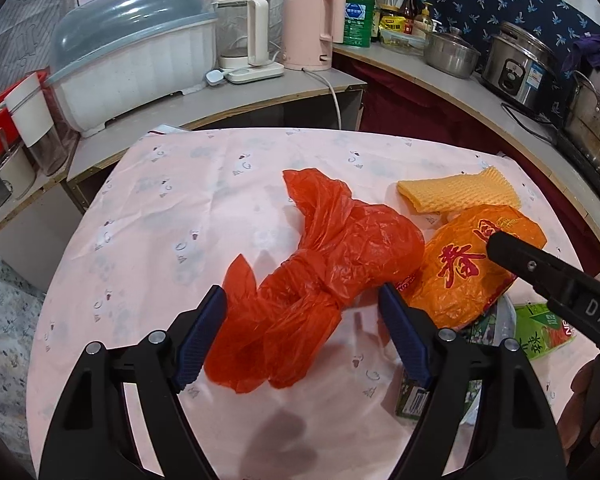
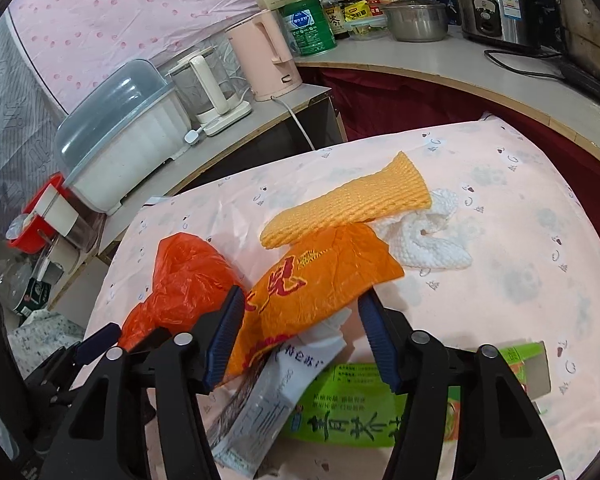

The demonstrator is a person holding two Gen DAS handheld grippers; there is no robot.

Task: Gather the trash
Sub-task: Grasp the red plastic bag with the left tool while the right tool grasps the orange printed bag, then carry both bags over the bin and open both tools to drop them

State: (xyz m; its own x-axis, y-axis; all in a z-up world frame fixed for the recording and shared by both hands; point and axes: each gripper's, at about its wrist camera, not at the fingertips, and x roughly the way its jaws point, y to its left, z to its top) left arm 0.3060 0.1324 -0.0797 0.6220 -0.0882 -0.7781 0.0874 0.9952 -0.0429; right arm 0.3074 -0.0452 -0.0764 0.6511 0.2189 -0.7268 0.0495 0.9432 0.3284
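A crumpled red plastic bag (image 1: pixel 324 264) lies on the pink-clothed table (image 1: pixel 172 216). My left gripper (image 1: pixel 303 300) straddles its near end, jaws wide and open, the left pad just touching the plastic. To its right lies an orange printed bag (image 2: pixel 324 276). My right gripper (image 2: pixel 302 296) is down over it, and the bag fills the gap between the pads without looking squeezed. A yellow foam net sleeve (image 2: pixel 348 204) and a white foam net (image 2: pixel 428 240) lie behind it. A green carton (image 2: pixel 360 412) and a white packet (image 2: pixel 268 396) sit under the right gripper.
A low counter wraps around the table's far side. It carries a lidded white dish box (image 1: pixel 132 52), a pink kettle (image 1: pixel 308 28), a glass kettle (image 1: pixel 244 32), steel pots (image 1: pixel 452 52) and a rice cooker (image 1: pixel 520 64). A power cord (image 1: pixel 334 96) hangs off the counter.
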